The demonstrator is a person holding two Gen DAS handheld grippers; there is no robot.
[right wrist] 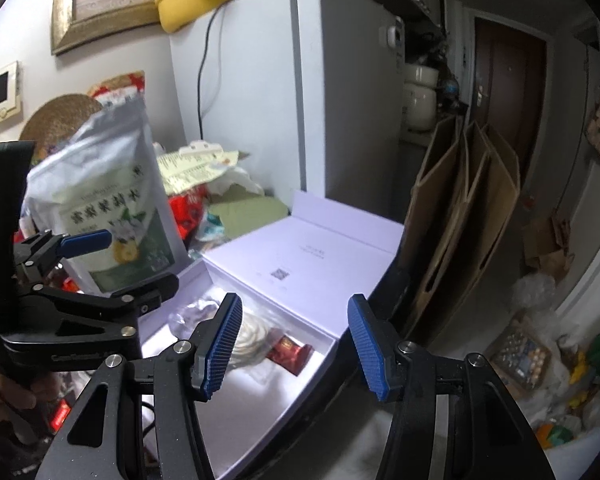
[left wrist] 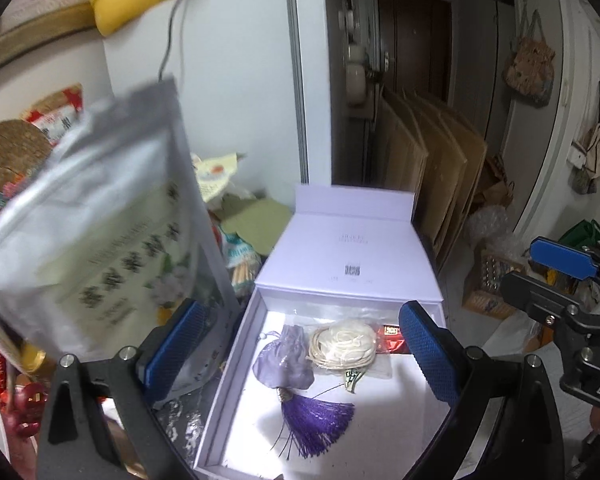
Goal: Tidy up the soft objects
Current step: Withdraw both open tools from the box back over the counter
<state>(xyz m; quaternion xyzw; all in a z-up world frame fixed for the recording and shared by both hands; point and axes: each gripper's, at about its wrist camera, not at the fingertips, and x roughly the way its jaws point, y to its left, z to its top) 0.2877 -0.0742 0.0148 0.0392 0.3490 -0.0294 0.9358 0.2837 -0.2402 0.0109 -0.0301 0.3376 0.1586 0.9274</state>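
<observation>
Blue-padded left gripper (left wrist: 300, 344) spread wide, holding nothing, above open pale lilac cardboard box (left wrist: 236, 364). Inside, near far wall: purple drawstring pouch with tassel (left wrist: 288, 356), touching coiled white cord (left wrist: 346, 344); beside it, red packet (right wrist: 290, 354). Right gripper (right wrist: 296, 348) half spread, empty. Silver zip pouch (left wrist: 100, 224) upright at box's left edge.

Motion-blurred silver foil pouch with green label (left wrist: 100, 216), its print unreadable to us, red foil packet (left wrist: 392, 336) half hidden behind our left gripper's blue pad (left wrist: 428, 356), small print on the pale lilac box lid (left wrist: 348, 248) too tiny to read
</observation>
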